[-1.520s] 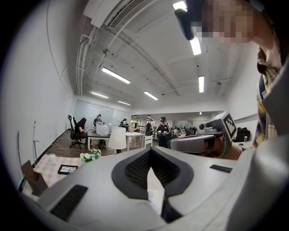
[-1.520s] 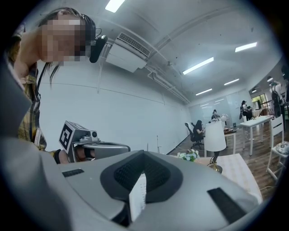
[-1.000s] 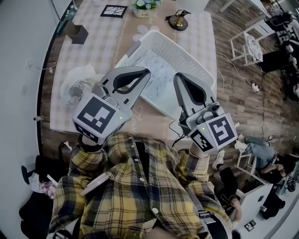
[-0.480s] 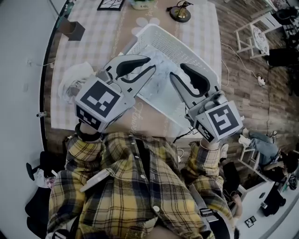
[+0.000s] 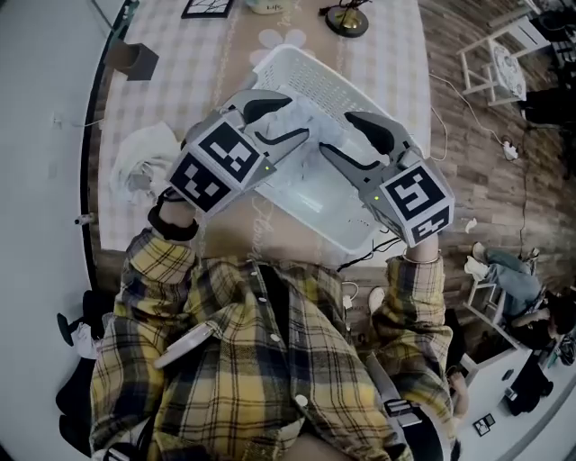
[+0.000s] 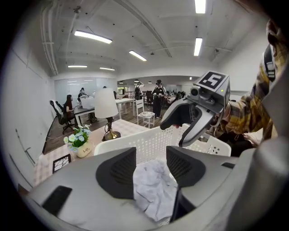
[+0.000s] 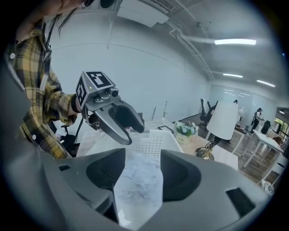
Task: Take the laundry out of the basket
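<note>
Both tongs have gone forward since the earlier frame, from over the near edge of the bench to above the basket, and their jaws, then together, now stand apart. Laundry, a pale crumpled cloth with faint grey marking, lies inside the white perforated basket, toward its near side. Over it hang the left tongs and the right tongs, tips pointing toward each other above the cloth. In the left gripper view the jaws are opening and the cloth shows in the gap between the two dark pads, which do not press on it; the right tongs hang opposite, above the basket's far wall. In the right gripper view the jaws are likewise opening, with the cloth seen between the pads and not gripped, and the left tongs just beyond. The basket sits askew on the bench, which wears a checked cover, its near corner close to the bench's front edge. Left of the basket, apart from it, lies another crumpled white cloth. Farther back stand a dark box, a brass-footed lamp and a small pot of flowers. The person's yellow plaid shirt fills the lower part of the head view.
</note>
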